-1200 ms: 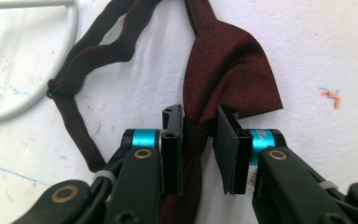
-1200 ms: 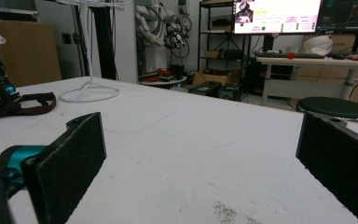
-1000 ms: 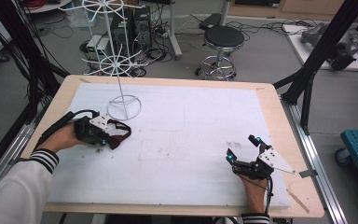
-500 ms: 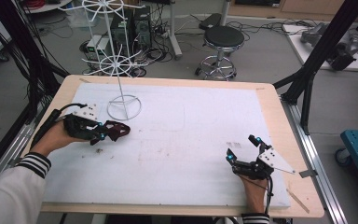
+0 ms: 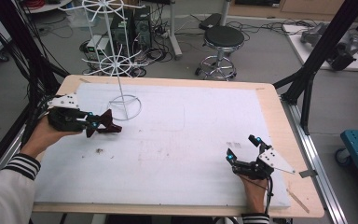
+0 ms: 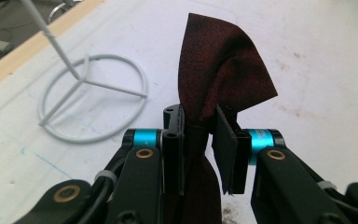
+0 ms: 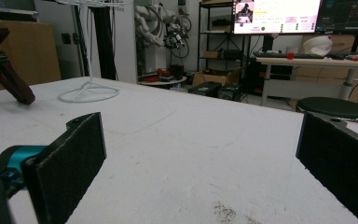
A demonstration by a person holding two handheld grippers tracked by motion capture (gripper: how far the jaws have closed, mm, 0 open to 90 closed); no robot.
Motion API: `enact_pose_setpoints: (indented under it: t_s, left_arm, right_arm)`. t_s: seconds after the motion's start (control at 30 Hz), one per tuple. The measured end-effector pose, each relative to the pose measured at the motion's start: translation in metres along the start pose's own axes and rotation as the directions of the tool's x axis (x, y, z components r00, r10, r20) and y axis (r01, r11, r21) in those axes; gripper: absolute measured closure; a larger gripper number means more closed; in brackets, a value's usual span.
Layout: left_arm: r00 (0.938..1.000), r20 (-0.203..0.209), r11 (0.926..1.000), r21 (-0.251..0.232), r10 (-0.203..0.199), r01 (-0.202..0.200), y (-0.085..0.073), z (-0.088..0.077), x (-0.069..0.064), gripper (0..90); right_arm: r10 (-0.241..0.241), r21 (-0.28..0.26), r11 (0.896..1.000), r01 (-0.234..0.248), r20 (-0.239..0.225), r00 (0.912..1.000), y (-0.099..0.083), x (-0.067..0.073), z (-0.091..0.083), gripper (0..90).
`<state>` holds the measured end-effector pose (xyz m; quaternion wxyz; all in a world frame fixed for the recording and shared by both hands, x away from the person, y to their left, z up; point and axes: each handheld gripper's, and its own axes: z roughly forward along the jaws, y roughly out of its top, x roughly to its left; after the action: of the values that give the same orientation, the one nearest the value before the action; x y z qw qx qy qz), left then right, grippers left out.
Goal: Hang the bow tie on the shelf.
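- The bow tie (image 6: pixel 219 70) is dark maroon with a fine, darker speckled weave (it reads almost black in the high view).
- The left gripper (image 6: pixel 199 140) is black, with bright cyan collars and brass-coloured rivets.
- The right gripper (image 5: pixel 243 148) is black too, with cyan spots and a pale grey plate.
- The wire stand (image 5: pixel 125 106) is white.
- The table (image 5: pixel 168 83) has a light wood border around a white sheet.
- The sleeve (image 5: pixel 23 165) cuff is striped black and white.
- The stool (image 5: pixel 221 36) has a black seat and a chrome base.
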<state>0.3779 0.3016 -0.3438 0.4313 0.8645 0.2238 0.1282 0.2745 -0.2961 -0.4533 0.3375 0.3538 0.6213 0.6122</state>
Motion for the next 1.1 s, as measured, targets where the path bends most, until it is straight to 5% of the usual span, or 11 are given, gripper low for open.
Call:
enact_pose_setpoints:
  t_s: [0.4,0.73,1.1]
  left_arm:
    - [0.9918,-0.086,0.9894,-0.118,-0.095,0.084,0.003,-0.016,0.003,73.7]
    - [0.9833,-0.121,0.9707,-0.215,-0.136,0.108,0.005,-0.032,0.004,73.7]
    - [0.9692,-0.181,0.9602,-0.253,-0.167,0.119,0.01,-0.049,0.007,73.7]
  right_arm:
    - [-0.004,-0.001,1.0,0.004,-0.001,1.0,0.0,0.0,0.0,0.7]
    - [-0.005,0.001,1.0,0.005,0.0,1.0,0.0,0.0,0.0,0.7]
    - [-0.008,0.0,1.0,0.008,0.0,1.0,0.0,0.0,0.0,0.7]
